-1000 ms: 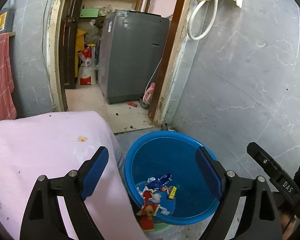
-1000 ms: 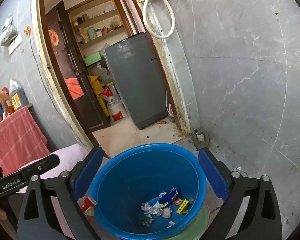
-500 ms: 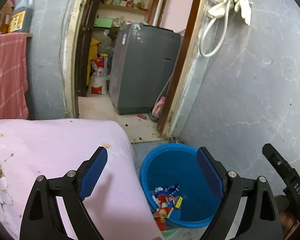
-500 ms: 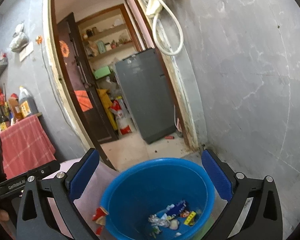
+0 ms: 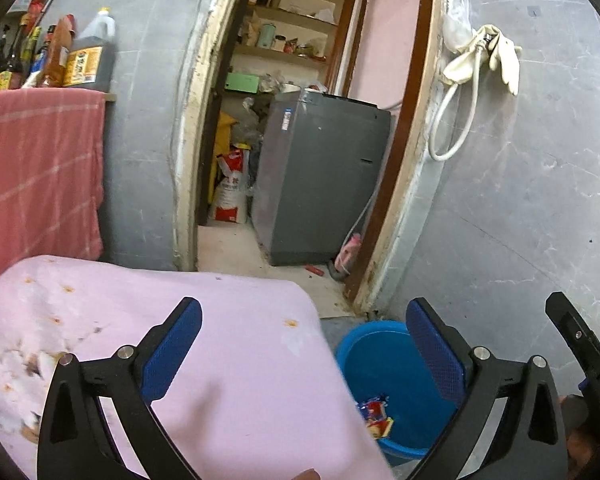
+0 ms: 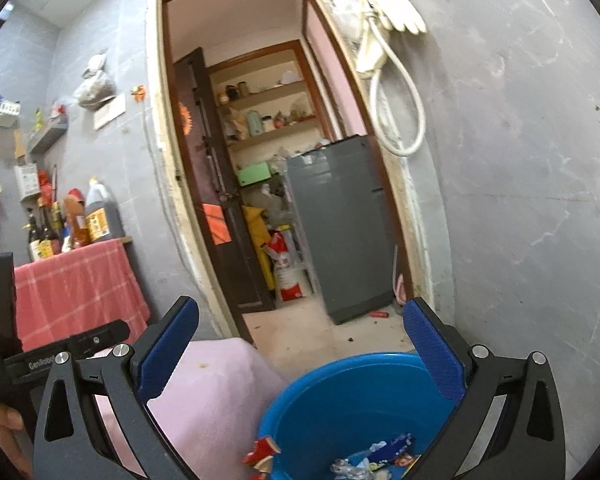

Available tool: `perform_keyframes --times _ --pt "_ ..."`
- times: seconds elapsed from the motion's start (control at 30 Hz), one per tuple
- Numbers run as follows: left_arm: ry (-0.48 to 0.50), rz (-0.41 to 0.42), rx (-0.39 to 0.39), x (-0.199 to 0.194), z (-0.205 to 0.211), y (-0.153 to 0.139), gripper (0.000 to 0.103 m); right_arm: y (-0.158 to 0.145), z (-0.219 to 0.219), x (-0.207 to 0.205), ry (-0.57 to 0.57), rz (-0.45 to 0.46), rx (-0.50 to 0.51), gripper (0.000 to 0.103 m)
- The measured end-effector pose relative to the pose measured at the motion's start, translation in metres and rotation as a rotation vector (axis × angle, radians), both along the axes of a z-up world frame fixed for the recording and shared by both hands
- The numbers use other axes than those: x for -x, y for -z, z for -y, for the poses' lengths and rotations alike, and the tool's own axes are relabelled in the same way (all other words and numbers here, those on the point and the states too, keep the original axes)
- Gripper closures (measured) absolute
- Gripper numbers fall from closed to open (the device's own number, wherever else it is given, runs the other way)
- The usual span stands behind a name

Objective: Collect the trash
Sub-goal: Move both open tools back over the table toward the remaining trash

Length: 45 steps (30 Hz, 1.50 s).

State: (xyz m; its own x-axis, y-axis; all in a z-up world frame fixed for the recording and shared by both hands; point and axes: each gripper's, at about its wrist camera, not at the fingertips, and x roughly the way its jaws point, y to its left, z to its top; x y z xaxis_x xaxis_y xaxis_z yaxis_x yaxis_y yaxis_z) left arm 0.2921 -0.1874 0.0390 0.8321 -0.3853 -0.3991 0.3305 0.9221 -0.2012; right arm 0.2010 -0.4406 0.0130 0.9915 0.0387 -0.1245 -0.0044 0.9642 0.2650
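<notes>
Left tool (image 5: 304, 344): blue-padded jaws spread wide, having just been opening further, with nothing between them; they frame a desk draped in pink flowered cloth (image 5: 228, 344) and, lower right, a blue basin (image 5: 384, 364) on the floor holding crumpled wrappers (image 5: 374, 414), the collected trash. Right tool (image 6: 300, 338): jaws likewise spread and empty, hanging above the same basin (image 6: 340, 400), where blue and red wrappers (image 6: 380, 456) lie on the bottom and one red wrapper (image 6: 262, 450) sits at the near rim. Legible writing: "DAS" on the black arm of the other tool at the right edge of the left wrist view; "GenRobot", partly cut off, on the black bar (image 6: 52, 356) at the lower left of the right wrist view. A dark jug with a yellow label (image 5: 86, 66) stands among bottles on a shelf above a red checked cloth (image 5: 36, 176); its text is too small to read. The white-and-red sack (image 5: 230, 196) beside the grey washing machine (image 5: 320, 176) bears unreadable print. Only the right wrist view shows the open dark door with an orange paper (image 6: 216, 224), the wall shelf and the ceiling; only the left shows the desk's flowered near corner. Both show gloves (image 5: 496, 56) and a white hose hung on the wall.
</notes>
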Motion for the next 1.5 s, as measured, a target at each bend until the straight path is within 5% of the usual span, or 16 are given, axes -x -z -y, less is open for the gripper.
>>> perform_keyframes --times 0.73,1.23,1.5 --pt "-0.17 0.032 -0.042 0.032 -0.113 0.001 0.003 -0.006 -0.077 -0.005 -0.178 0.039 0.112 0.0" --pt "-0.172 -0.217 -0.088 0.009 -0.149 0.047 0.005 0.019 -0.117 -0.01 -0.278 -0.057 0.176 0.0" --pt "-0.145 -0.356 -0.114 -0.028 -0.149 0.07 0.052 0.023 -0.121 -0.015 -0.28 -0.081 0.183 0.0"
